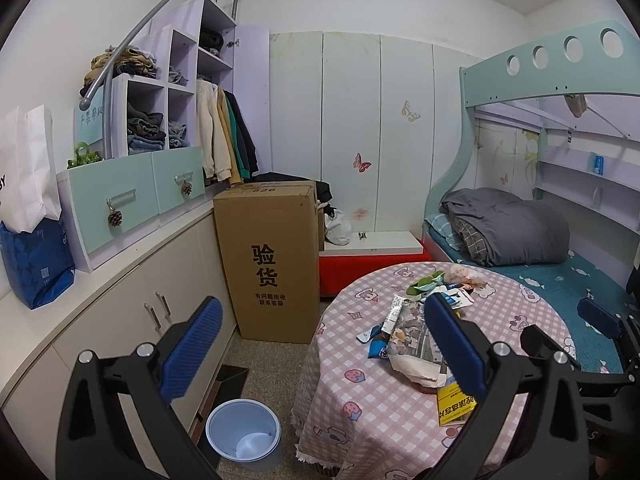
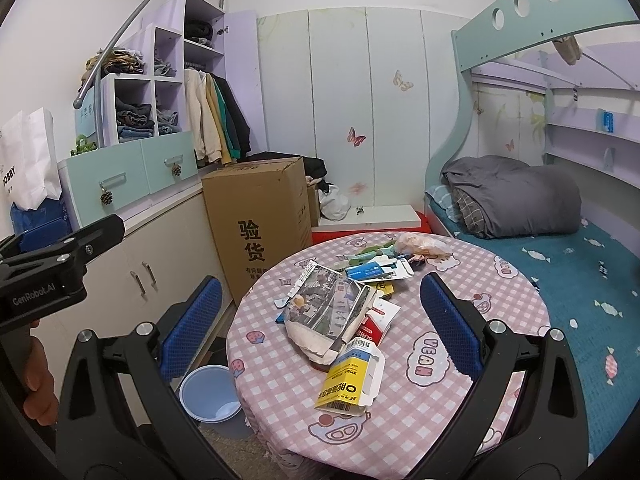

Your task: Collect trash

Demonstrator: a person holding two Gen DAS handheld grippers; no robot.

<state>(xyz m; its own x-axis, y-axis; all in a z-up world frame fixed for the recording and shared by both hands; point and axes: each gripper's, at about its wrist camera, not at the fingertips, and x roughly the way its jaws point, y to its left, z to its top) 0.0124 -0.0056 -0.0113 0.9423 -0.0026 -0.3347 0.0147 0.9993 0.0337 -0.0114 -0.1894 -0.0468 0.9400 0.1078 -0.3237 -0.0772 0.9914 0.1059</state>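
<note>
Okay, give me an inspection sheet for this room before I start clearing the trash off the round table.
Surface: round table, pink checked cloth.
Job's things: trash pile mid-table, with a yellow box nearest; blue bin on the floor left of the table.
Clutter: cardboard box beside the cabinets; paper bags on the counter.
Grippers: left gripper and right gripper both open, holding nothing.
Cables: nothing seen.
Surroundings: bunk bed right, shelves of clothes left.

A child's bedroom in a home: a bunk bed [image 2: 540, 216] with folded quilt [image 2: 516, 200] right of the fingers, butterfly-stickered wardrobe doors [image 2: 360, 120] ahead, clothes shelves [image 2: 160, 92] and hanging jackets [image 2: 216, 116] to their left.
</note>
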